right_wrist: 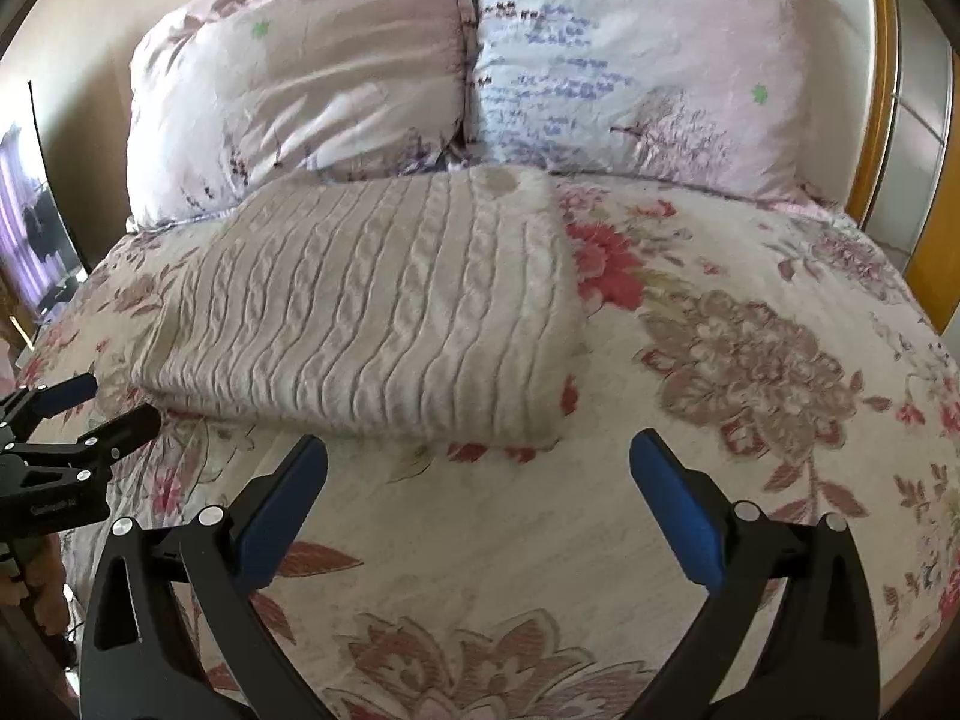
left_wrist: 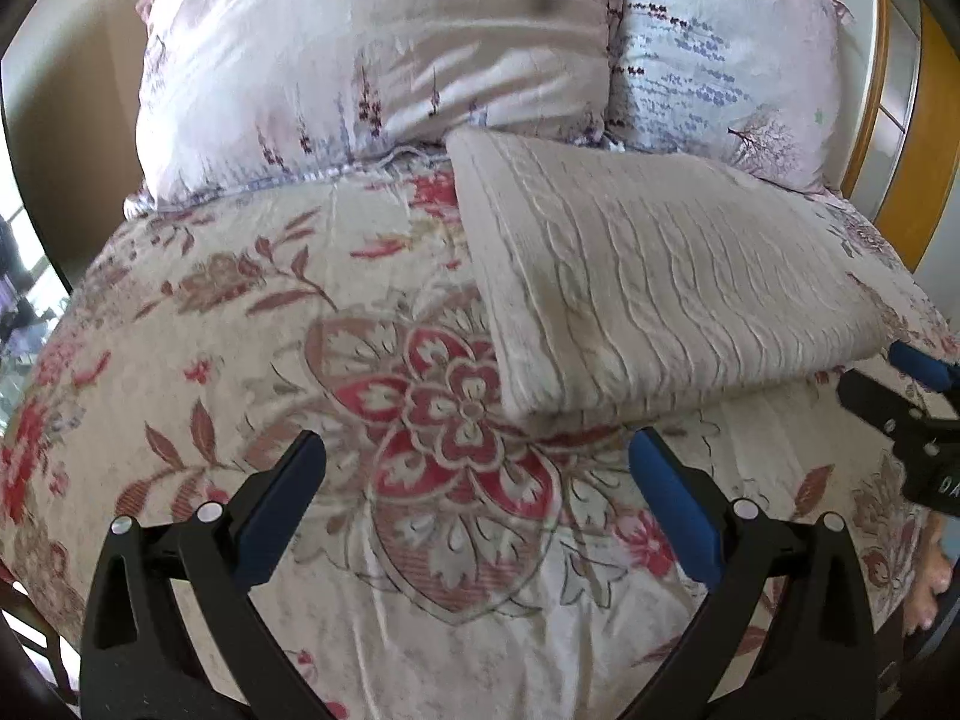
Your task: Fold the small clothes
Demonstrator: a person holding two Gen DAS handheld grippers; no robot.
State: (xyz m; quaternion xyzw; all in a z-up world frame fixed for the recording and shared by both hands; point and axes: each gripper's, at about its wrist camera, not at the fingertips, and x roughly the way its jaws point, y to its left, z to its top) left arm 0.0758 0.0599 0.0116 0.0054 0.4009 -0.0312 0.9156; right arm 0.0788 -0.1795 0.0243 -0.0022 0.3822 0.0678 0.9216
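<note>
Left wrist view: a cream cable-knit garment (left_wrist: 660, 282) lies folded on the floral bedspread (left_wrist: 240, 360), both grippers off it.

Largest first: the bedspread fills the lower frame, with two pillows (left_wrist: 372, 60) across the top. The garment sits right of centre in this view and left of centre in the right wrist view, a tidy flat rectangle with a doubled near edge, so the folding looks largely done; perhaps a final halving or setting aside remains. The left gripper (left_wrist: 477, 474) stands wide open, gripping nothing, just short of the garment's near corner. The right gripper (right_wrist: 477, 474) is likewise spread to its widest, nothing between its jaws, near the front edge.
</note>
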